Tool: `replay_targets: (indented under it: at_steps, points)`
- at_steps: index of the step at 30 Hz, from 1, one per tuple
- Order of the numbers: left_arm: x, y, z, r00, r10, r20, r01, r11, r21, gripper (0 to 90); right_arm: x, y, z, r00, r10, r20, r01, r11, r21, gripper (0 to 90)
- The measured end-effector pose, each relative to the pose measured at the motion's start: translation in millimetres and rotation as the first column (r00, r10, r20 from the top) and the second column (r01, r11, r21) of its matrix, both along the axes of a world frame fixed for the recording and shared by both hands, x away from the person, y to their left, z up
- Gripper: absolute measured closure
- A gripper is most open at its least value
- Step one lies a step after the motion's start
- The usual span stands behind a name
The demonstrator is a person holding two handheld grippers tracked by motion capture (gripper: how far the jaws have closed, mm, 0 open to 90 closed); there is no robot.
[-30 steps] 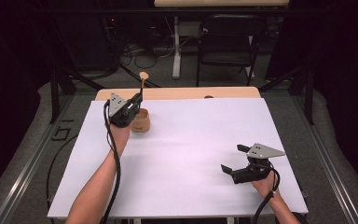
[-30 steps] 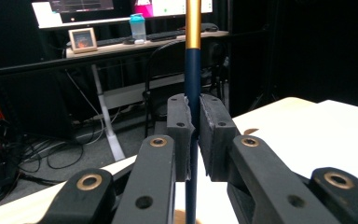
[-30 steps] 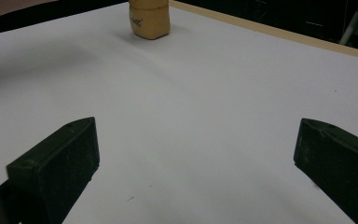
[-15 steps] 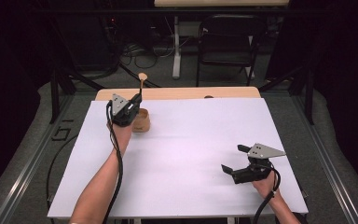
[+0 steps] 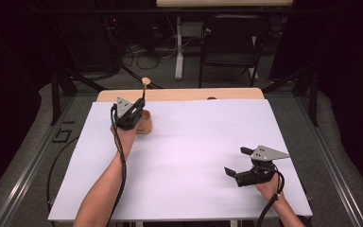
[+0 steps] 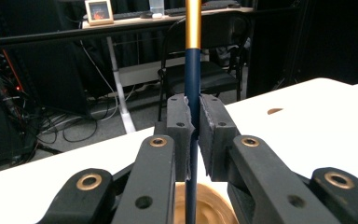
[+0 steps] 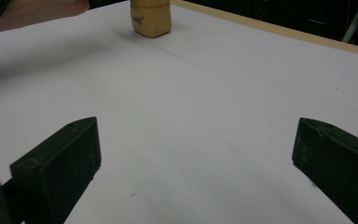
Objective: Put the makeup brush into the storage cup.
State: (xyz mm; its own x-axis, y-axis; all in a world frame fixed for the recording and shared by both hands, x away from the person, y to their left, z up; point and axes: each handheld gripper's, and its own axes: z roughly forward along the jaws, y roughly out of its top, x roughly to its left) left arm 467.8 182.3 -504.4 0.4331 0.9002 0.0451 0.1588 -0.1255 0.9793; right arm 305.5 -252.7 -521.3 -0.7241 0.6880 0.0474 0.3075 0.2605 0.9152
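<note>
My left claw (image 6: pixel 193 135) is clamped on a thin stick (image 6: pixel 192 70), dark blue low down and gold higher up, held upright with its lower end inside a small tan cup (image 5: pixel 144 122). The cup stands on the white table (image 5: pixel 194 142) near its far left corner. In the high view the stick's rounded tip pokes above the claw. My right claw (image 7: pixel 191 163) rests spread wide at the near right, gripping nothing, well apart from the cup.
</note>
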Motion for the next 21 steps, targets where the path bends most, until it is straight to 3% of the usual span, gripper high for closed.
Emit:
replay_targets:
  at_steps: [16,21]
  points:
    - [2.1,-2.4,-5.9,0.9993,-0.016,-0.035,0.017,0.9996,0.022,82.1,1.4,-0.5,0.0,1.0,0.003,-0.008,-0.003,1.0,0.007,0.9]
    - [0.5,-2.2,-5.2,0.9983,-0.035,-0.047,0.037,0.9988,0.031,63.9,2.4,-1.5,-1.0,1.0,0.006,-0.005,-0.006,1.0,0.009,0.9]
